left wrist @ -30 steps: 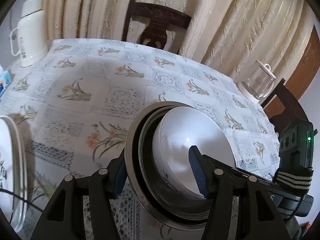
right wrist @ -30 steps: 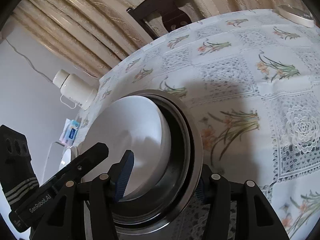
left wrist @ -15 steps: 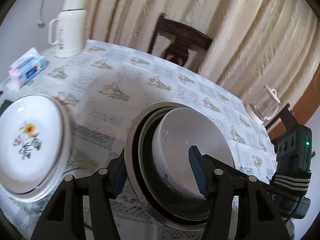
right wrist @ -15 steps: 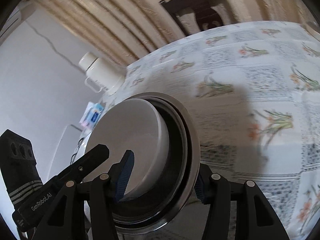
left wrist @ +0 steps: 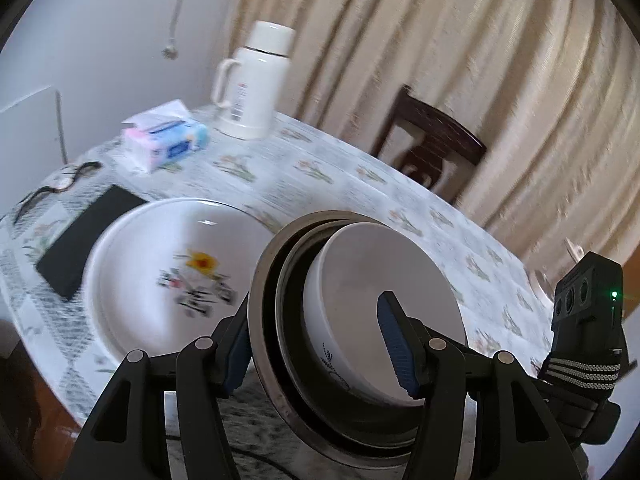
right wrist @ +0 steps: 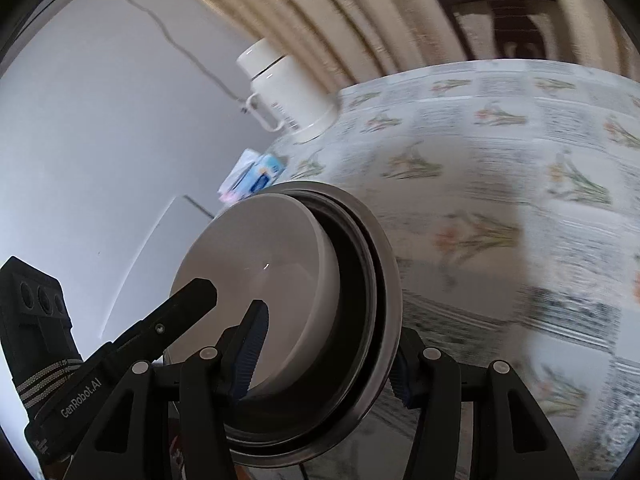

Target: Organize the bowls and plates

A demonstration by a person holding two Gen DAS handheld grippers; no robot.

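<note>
A steel bowl [left wrist: 262,320] with a white bowl [left wrist: 384,264] nested inside it hangs tilted in the air over the table's near edge, held from two sides. My left gripper [left wrist: 316,350] is shut on the stack's rim, one finger outside the steel wall and one inside the white bowl. My right gripper [right wrist: 326,364] is shut on the opposite rim of the steel bowl [right wrist: 384,280] and white bowl [right wrist: 272,256] in the same way. A large white plate [left wrist: 132,280] with a flower print lies on the floral tablecloth [left wrist: 340,184], just left of the stack.
A black flat object [left wrist: 84,236] lies left of the plate, with glasses [left wrist: 60,184] beyond it. A tissue pack [left wrist: 168,144] and a white thermos [left wrist: 252,80] stand further back. A dark chair [left wrist: 432,148] and curtains sit behind the table. The table edge [left wrist: 52,364] drops off at the left front.
Both grippers have carried the bowl stack leftward along the table. The flowered plate has come from the left edge to beside the stack, and the thermos, tissue pack and black object have come closer.
</note>
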